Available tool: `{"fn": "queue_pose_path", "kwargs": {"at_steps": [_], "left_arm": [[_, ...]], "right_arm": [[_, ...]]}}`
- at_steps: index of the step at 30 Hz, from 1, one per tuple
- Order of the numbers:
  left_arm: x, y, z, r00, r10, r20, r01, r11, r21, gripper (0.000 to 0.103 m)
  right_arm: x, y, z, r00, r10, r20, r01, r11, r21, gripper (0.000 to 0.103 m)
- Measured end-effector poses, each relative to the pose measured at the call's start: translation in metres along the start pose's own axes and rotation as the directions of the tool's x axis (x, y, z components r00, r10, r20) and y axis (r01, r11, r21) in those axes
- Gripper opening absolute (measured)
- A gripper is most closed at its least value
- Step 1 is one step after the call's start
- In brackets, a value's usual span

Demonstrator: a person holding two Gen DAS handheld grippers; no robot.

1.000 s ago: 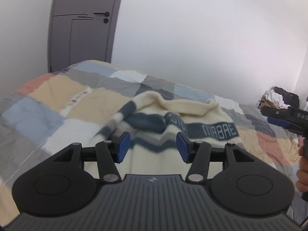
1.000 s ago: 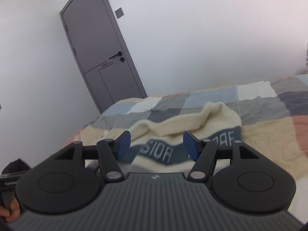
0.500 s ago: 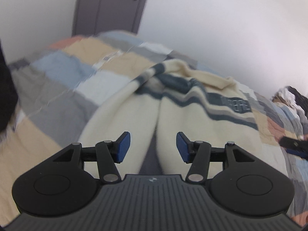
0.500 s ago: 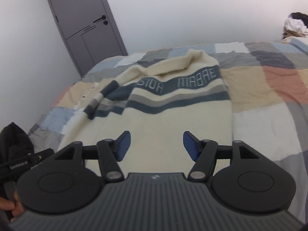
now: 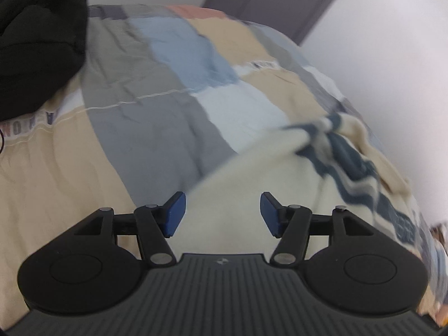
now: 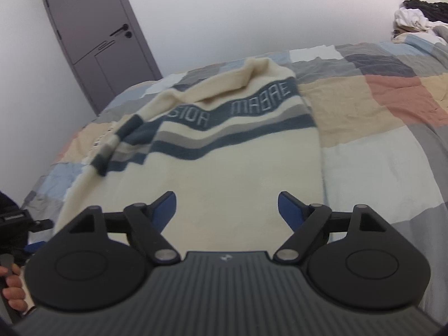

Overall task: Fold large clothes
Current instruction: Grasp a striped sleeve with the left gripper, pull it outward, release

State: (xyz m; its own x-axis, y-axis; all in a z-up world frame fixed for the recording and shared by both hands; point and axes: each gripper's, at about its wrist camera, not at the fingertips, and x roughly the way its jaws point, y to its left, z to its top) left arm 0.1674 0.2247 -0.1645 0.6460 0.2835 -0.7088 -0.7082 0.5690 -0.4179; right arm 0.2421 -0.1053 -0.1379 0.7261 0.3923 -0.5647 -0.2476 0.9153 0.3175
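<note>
A cream sweater with dark blue and grey stripes and lettering lies spread on the patchwork bedspread. Its left sleeve is folded over the body. My right gripper hovers above the sweater's near hem, its jaws opening with nothing between the blue pads. In the left wrist view the sweater fills the lower right. My left gripper hangs over the sweater's near left edge, jaws opening, nothing pinched between them.
A black garment lies at the bed's left. A pile of white and dark clothes sits at the far right. A grey door stands in the white wall behind. A hand on the other gripper shows at lower left.
Both grippers dropped toward the sweater's near hem and widened. The left view rolled and swung left, bringing the black garment into sight. The sweater has come to lie flat.
</note>
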Motion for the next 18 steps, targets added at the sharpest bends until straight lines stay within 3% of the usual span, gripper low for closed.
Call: {"fn": "queue_pose_path", "kwargs": {"at_steps": [3,6,12,15,16,18], "left_arm": [[0.019,0.001,0.003,0.999,0.036,-0.019,-0.036,0.999,-0.001,0.065],[0.039,-0.003,0.003,0.997,0.057,-0.059,-0.056,0.998,0.02,0.065],[0.062,-0.013,0.003,0.994,0.102,-0.041,-0.098,0.991,0.086,0.061],[0.071,-0.017,0.008,0.993,0.111,-0.052,-0.104,0.988,0.113,0.032],[0.072,-0.019,0.011,0.993,0.104,-0.052,-0.097,0.988,0.121,0.018],[0.07,-0.025,0.022,0.994,0.104,-0.037,-0.097,0.984,0.151,0.013]], "right_arm": [[0.011,-0.002,0.0,0.999,-0.037,-0.004,0.037,0.999,-0.016,0.103],[0.023,-0.004,0.0,0.999,-0.047,-0.014,0.046,0.999,-0.012,0.103],[0.042,-0.006,-0.001,0.997,-0.047,-0.059,0.047,0.999,0.003,0.103],[0.045,-0.006,-0.002,0.997,-0.035,-0.071,0.036,0.999,0.015,0.103],[0.045,-0.006,-0.002,0.997,-0.033,-0.071,0.034,0.999,0.017,0.103],[0.045,-0.006,-0.002,0.997,-0.036,-0.07,0.037,0.999,0.013,0.103]]}}
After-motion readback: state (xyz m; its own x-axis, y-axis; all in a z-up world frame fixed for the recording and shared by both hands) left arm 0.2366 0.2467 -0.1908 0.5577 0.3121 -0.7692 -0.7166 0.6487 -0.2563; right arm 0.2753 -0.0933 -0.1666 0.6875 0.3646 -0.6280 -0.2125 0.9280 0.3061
